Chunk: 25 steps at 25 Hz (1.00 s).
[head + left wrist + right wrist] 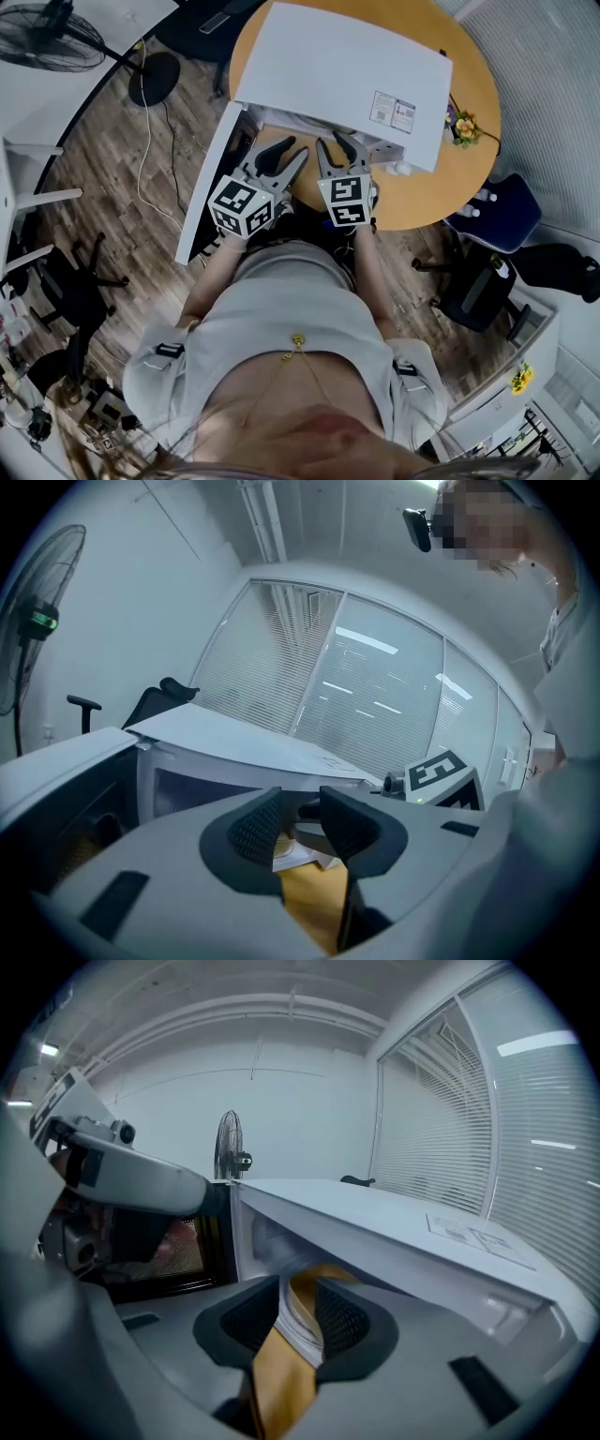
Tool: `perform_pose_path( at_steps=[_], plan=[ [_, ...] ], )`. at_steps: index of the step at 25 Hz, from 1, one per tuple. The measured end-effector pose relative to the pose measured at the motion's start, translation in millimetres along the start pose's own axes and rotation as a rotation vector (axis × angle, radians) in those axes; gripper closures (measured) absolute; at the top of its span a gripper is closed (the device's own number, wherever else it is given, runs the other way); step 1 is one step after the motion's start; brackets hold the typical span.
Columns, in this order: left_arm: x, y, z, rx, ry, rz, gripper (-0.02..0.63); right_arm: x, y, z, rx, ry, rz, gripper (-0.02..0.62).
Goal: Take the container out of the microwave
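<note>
right claw pinching white container rim, rest hidden | left claw spread | microwave interior hidden overhead

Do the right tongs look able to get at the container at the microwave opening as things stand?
Probably yes. The microwave door stands open, and a white ribbed edge, seemingly the container, sits between the right tongs. Nothing blocks them; whether they grip it is unclear.

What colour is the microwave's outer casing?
White; the microwave shows best in the head view.
</note>
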<state>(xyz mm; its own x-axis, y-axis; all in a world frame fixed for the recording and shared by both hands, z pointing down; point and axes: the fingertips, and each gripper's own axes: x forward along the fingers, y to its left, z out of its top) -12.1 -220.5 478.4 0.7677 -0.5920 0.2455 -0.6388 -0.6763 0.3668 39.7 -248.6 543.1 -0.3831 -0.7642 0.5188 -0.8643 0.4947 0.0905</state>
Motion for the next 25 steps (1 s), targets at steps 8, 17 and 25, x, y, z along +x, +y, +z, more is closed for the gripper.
perform_pose_path(
  at_steps=[8,17,25],
  plan=[
    [0,5,-10,-0.031,0.011,0.026,0.480,23,-14,-24,-0.060,0.075,-0.025,0.468],
    [-3,12,-19,-0.048,0.035,0.052,0.480,48,-19,-49,-0.186,0.174,-0.009,0.468],
    [-2,14,-23,-0.058,0.044,0.053,0.480,66,-16,-61,-0.304,0.261,0.027,0.469]
  ],
)
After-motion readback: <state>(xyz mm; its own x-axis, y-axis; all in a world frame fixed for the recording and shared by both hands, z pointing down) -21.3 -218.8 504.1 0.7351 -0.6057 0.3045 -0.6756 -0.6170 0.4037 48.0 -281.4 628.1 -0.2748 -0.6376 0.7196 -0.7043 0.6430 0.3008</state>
